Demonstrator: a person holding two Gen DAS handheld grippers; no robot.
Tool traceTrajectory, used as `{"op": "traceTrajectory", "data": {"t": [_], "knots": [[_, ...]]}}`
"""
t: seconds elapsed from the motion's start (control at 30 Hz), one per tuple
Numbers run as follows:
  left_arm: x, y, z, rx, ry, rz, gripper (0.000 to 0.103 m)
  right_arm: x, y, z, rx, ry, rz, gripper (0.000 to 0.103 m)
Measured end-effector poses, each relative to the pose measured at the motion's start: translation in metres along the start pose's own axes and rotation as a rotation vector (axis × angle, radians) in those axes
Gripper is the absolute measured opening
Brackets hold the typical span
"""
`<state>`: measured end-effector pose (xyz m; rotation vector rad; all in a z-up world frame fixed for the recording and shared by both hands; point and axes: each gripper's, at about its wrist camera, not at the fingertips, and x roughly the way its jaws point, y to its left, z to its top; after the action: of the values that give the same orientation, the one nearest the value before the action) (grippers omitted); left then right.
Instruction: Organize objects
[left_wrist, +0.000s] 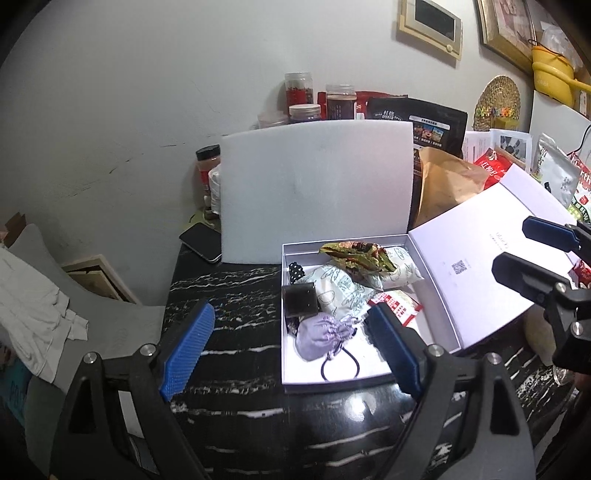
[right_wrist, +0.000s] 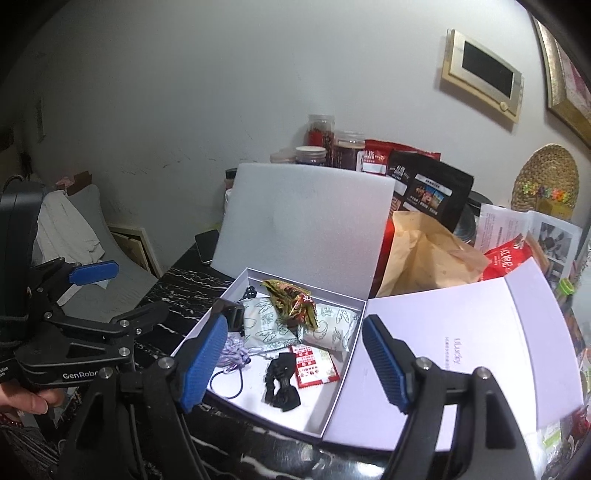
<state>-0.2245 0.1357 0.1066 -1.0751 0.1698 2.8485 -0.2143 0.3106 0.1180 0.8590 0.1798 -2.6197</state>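
An open white box (left_wrist: 373, 374) (right_wrist: 332, 424) lies on the black marble table, its lid (left_wrist: 480, 273) (right_wrist: 461, 343) folded out to the right. Inside are two printed white packets (left_wrist: 343, 284) (right_wrist: 266, 325), a gold-green wrapper (left_wrist: 354, 253) (right_wrist: 291, 299), a red sachet (left_wrist: 400, 308) (right_wrist: 314, 365), a purple drawstring pouch (left_wrist: 321, 334) (right_wrist: 234, 352), a small black square box (left_wrist: 300, 299), a black hair tie (left_wrist: 340, 363) and a black bow (right_wrist: 280, 384). My left gripper (left_wrist: 291, 349) is open and empty at the box's near left edge. My right gripper (right_wrist: 295, 365) is open and empty over the box.
A white foam sheet (left_wrist: 317, 192) (right_wrist: 303, 221) stands behind the box. Jars (left_wrist: 299, 92), snack bags (left_wrist: 417, 122) and a brown paper bag (left_wrist: 447, 181) crowd the back and right. A phone (left_wrist: 201, 242) lies at the back left. A grey cushion (left_wrist: 48, 266) sits left of the table.
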Motion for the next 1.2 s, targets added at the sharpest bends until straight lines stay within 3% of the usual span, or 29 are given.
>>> {"op": "traceTrajectory", "data": {"t": [0.5,0.8,1.2], "knots": [[-0.067,0.000,-0.047,-0.045,0.002,0.008,0.086,-0.056,0.019,-0.038,0.003,-0.001,-0.011,0.076],[-0.079,0.000,-0.083,-0.062,0.038,0.011,0.086,-0.074,0.033,-0.064,-0.004,0.003,0.002,0.076],[-0.083,-0.007,-0.118,-0.064,0.073,0.011,0.086,-0.065,0.046,-0.095,0.002,0.063,-0.008,0.076]]}}
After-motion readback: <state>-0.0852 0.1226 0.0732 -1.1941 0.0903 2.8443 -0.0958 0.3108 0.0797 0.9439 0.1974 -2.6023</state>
